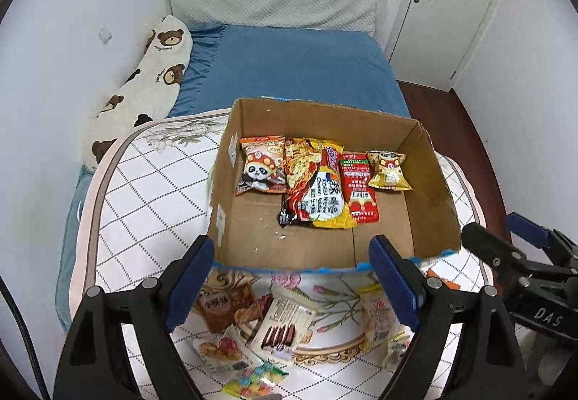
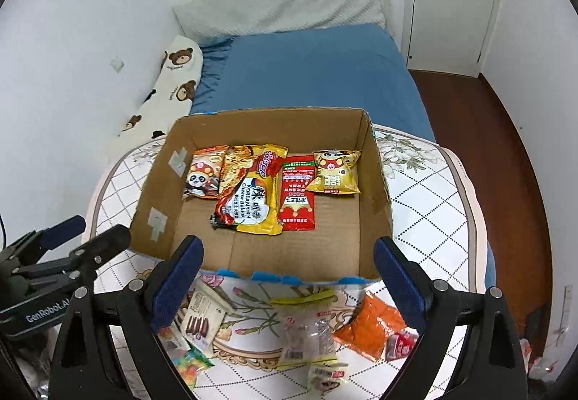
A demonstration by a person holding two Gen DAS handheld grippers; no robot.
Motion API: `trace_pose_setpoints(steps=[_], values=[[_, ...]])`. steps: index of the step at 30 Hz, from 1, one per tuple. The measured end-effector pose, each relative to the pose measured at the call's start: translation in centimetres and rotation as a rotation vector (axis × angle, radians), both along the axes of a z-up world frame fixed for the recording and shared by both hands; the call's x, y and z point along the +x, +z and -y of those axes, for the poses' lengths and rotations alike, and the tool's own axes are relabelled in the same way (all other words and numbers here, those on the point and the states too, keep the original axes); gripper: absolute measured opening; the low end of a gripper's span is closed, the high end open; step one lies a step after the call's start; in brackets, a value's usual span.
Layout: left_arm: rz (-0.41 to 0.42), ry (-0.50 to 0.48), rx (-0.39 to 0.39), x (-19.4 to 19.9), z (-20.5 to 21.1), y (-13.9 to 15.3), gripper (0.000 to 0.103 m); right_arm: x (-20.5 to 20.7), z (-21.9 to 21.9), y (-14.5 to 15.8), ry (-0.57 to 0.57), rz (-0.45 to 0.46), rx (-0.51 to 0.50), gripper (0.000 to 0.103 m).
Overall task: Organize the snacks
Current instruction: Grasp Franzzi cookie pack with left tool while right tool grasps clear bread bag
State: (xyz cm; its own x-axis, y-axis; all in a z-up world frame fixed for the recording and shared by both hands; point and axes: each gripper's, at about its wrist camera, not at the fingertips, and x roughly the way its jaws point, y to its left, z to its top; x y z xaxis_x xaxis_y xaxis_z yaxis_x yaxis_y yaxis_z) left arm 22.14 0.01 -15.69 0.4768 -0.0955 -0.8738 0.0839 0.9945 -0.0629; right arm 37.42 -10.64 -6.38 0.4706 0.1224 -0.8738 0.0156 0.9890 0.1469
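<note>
Resting on a round tabletop (image 1: 151,183) covered with a white diamond-check cloth with floral print, an open cardboard box (image 1: 430,183) holds four snack packs along its far wall: a panda pack (image 1: 261,167), a noodle pack (image 1: 314,188), a red sachet (image 1: 359,188) and a small yellow pack (image 1: 390,170). The noodle pack overlaps the red sachet. Loose snacks lie on the cloth in front of the box, among them a biscuit pack (image 1: 285,324) and an orange bag (image 2: 374,326). The left tongs (image 1: 292,288) and right tongs (image 2: 289,288) both stand spread wide, gripping nothing, above the loose snacks. Behind the tabletop is a bed (image 1: 300,71) with a blue sheet, a bear-print pillow (image 1: 151,75) against the white wall, and a white door (image 1: 455,3) at right.
</note>
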Motion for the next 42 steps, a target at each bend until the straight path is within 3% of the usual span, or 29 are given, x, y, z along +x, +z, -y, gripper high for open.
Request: trace_pose_setpoints(steps=[6, 14, 20, 26, 35, 39, 40, 42], values=[[-0.036, -0.011, 0.057, -3.4, -0.3, -3.2, 0.087, -3.2, 0.4, -1.4, -0.006, -0.043, 0.039, 0.097], [-0.279, -0.082, 0.169, -4.7, 0.6, -14.6, 0.087, -5.2, 1.5, -11.4, -0.041, -0.257, 0.084, 0.097], [-0.382, -0.169, 0.264, -3.9, 2.7, -20.4, 0.087, -5.3, 2.0, -17.6, -0.051, -0.37, 0.102, 0.097], [-0.427, -0.189, 0.288, -3.2, 3.6, -22.9, 0.087, -4.9, 1.9, -20.6, -0.045, -0.413, 0.092, 0.097], [-0.437, -0.156, 0.233, -2.5, 3.1, -24.1, 0.086, -4.5, 1.3, -22.7, -0.025, -0.442, 0.108, 0.094], [-0.438, -0.137, 0.208, -2.1, 2.2, -24.3, 0.077, -4.7, 0.9, -23.7, -0.014, -0.46, 0.106, 0.092], [-0.437, -0.133, 0.203, -2.1, 2.0, -24.4, 0.07, -4.8, 0.8, -24.0, -0.013, -0.463, 0.103, 0.091], [-0.437, -0.11, 0.19, -2.0, 1.3, -24.4, 0.065, -4.8, 0.4, -24.5, -0.015, -0.472, 0.098, 0.084]])
